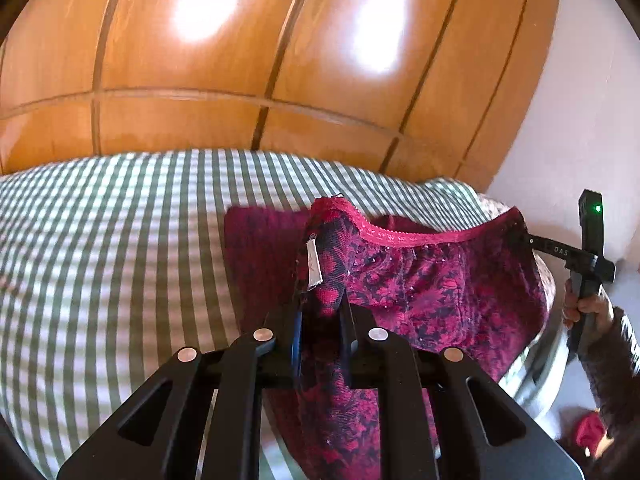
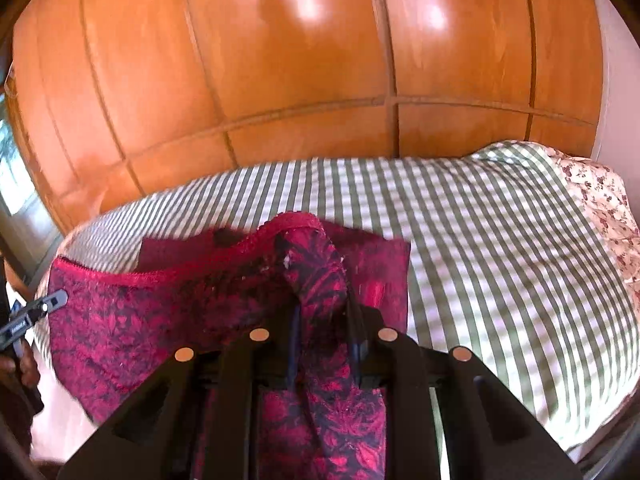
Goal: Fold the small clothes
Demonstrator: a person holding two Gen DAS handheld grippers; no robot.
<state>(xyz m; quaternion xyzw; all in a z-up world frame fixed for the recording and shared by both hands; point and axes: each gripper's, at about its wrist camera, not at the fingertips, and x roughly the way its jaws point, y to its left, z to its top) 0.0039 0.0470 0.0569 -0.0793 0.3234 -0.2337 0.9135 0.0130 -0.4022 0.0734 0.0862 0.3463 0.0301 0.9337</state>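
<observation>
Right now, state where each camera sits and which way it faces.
Left wrist: on the left gripper, facing along its fingers over the red floral underwear it pinches, toward the striped bed and wooden wardrobe; the right gripper and hand show at right.
Right wrist: on the right gripper, facing the same bed and wardrobe; the left gripper shows at left.
Shared: underwear, bed, wardrobe.

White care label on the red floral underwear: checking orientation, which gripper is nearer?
Left. Left gripper pinches fabric right at the white care label; right gripper holds the underwear's opposite waistband end.
</observation>
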